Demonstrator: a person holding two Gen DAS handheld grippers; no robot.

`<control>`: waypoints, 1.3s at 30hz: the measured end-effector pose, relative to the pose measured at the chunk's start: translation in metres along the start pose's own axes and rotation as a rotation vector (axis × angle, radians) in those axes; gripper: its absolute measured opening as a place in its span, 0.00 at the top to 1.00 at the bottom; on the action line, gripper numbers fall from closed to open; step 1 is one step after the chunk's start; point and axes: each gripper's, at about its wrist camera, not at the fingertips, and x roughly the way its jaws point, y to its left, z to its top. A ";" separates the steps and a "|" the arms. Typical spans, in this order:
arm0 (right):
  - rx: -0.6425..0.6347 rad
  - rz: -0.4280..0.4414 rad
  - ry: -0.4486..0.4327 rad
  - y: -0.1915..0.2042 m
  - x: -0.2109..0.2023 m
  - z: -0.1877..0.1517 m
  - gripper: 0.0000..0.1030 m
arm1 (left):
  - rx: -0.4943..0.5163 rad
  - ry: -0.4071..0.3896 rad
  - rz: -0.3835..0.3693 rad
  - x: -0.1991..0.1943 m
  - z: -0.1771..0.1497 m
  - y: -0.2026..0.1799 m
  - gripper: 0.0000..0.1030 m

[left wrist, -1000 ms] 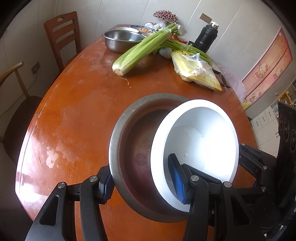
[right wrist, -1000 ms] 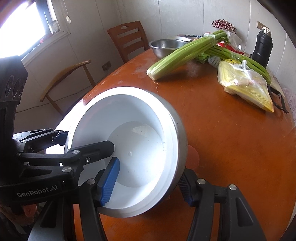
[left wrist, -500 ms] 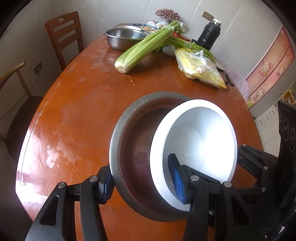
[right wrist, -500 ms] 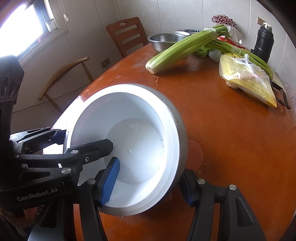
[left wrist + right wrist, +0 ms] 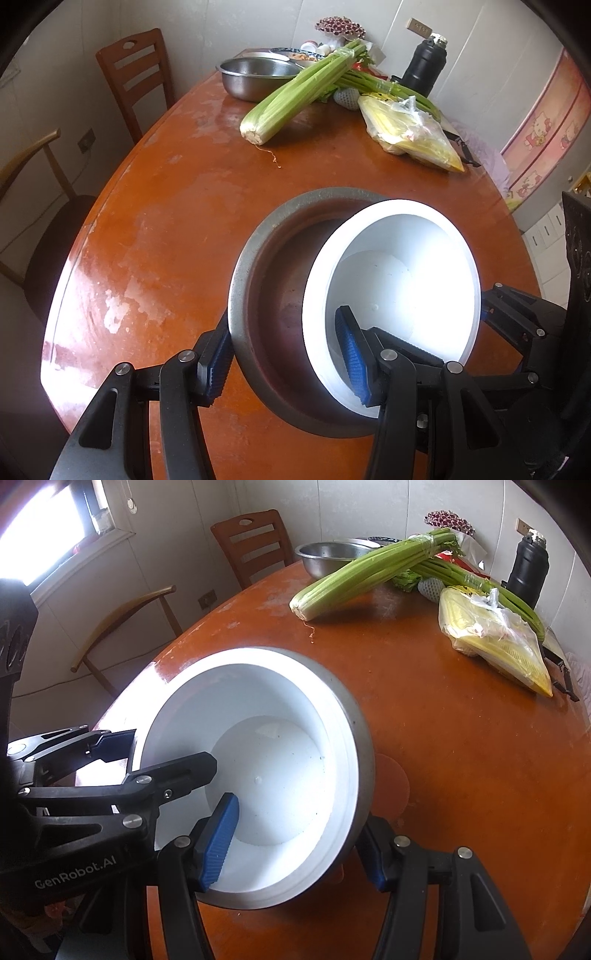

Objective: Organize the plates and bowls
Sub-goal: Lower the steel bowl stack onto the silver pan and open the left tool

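Steel bowl (image 5: 273,314) with white bowl (image 5: 406,280) nested inside, near table (image 5: 177,221) front edge; my left gripper (image 5: 284,354) and right gripper (image 5: 295,845) each clamp opposite rims (part-open). Next: set stack down level.

Celery (image 5: 295,99) is lying across the tabletop (image 5: 177,206), its leafy end overlapping a second green bunch (image 5: 476,579). A yellow bag (image 5: 410,136) is lying just beside it. A black flask (image 5: 424,66) is standing behind. Two chairs (image 5: 255,542) are standing alongside.
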 end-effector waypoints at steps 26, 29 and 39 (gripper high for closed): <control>-0.004 -0.119 -0.041 -0.006 -0.004 0.001 0.42 | 0.005 -0.026 0.000 -0.009 -0.001 0.001 0.46; 0.003 -0.122 -0.050 -0.008 -0.007 0.001 0.42 | 0.007 -0.037 0.006 -0.013 -0.001 0.001 0.46; 0.018 -0.120 -0.102 -0.009 -0.027 -0.002 0.42 | 0.025 -0.100 0.020 -0.037 -0.002 -0.006 0.46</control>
